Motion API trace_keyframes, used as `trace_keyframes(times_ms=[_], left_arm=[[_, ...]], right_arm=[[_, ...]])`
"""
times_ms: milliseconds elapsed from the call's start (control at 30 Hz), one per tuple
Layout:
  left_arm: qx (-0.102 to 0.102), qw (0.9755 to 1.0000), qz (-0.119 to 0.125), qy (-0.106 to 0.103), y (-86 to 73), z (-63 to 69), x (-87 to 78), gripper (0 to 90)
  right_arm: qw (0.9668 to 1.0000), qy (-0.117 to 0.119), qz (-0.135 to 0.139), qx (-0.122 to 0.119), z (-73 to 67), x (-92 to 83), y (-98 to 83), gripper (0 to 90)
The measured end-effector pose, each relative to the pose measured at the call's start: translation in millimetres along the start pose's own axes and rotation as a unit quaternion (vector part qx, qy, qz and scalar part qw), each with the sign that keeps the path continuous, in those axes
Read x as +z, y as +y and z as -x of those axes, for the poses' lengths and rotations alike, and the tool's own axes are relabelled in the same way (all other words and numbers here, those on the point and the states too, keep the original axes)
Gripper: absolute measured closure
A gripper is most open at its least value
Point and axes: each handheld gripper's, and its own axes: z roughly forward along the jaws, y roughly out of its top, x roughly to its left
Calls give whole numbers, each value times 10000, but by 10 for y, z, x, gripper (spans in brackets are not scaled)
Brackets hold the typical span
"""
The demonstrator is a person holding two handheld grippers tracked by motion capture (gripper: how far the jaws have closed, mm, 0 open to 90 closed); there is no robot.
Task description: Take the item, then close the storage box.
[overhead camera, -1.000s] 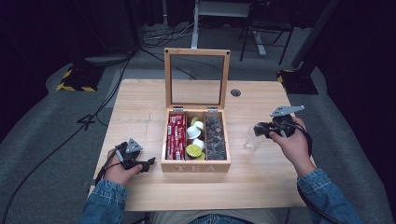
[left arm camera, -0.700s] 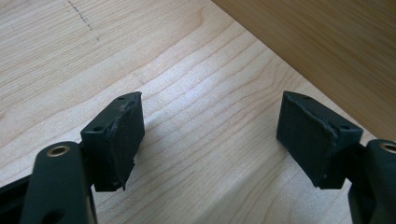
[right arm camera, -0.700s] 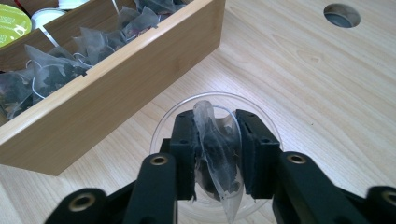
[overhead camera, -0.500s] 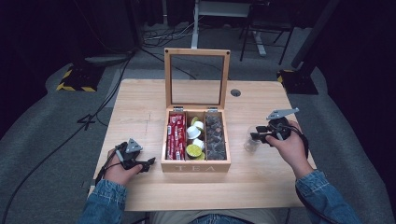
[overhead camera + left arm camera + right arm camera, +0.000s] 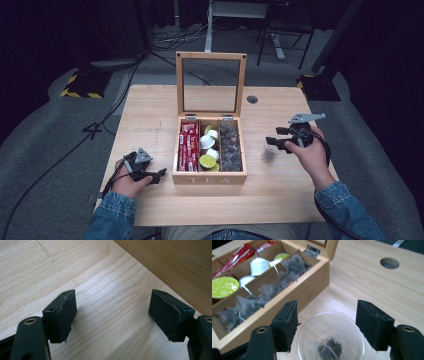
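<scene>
Standing on grey carpet (image 5: 45,150), wooden table (image 5: 150,115) bears tea box (image 5: 210,177).

The surface (image 5: 150,115) is pale matt wood with visible grain; the box (image 5: 210,177) is smooth wood, the cup (image 5: 330,340) clear glossy plastic, the gripper pads (image 5: 287,325) rough black.

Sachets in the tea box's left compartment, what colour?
Red with white print; the sachets show best in the high view, standing in the tea box.
</scene>
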Motion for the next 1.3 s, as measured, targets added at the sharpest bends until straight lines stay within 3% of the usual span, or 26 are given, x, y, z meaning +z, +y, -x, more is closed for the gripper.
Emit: trace_keyframes(times_ms=[200, 600, 700, 1067, 1300], left_arm=[[-25, 10000, -4, 4, 7, -12, 6, 226], [-43, 10000, -7, 44, 8, -8, 9, 215], [35, 10000, -59, -24, 11, 0, 20, 150], [-7, 10000, -62, 2, 7, 1, 17, 145], [-45, 10000, -74, 36, 7, -18, 14, 145]], right_arm=[[9998, -29, 170, -58, -15, -49, 121, 326], [9980, -87, 552, -302, -65, -118, 547, 316], [9974, -58, 675, -251, -43, -77, 689, 311], [9952, -71, 949, -241, 16, 75, 1129, 303], [9929, -156, 1154, -222, 110, 299, 1511, 298]])
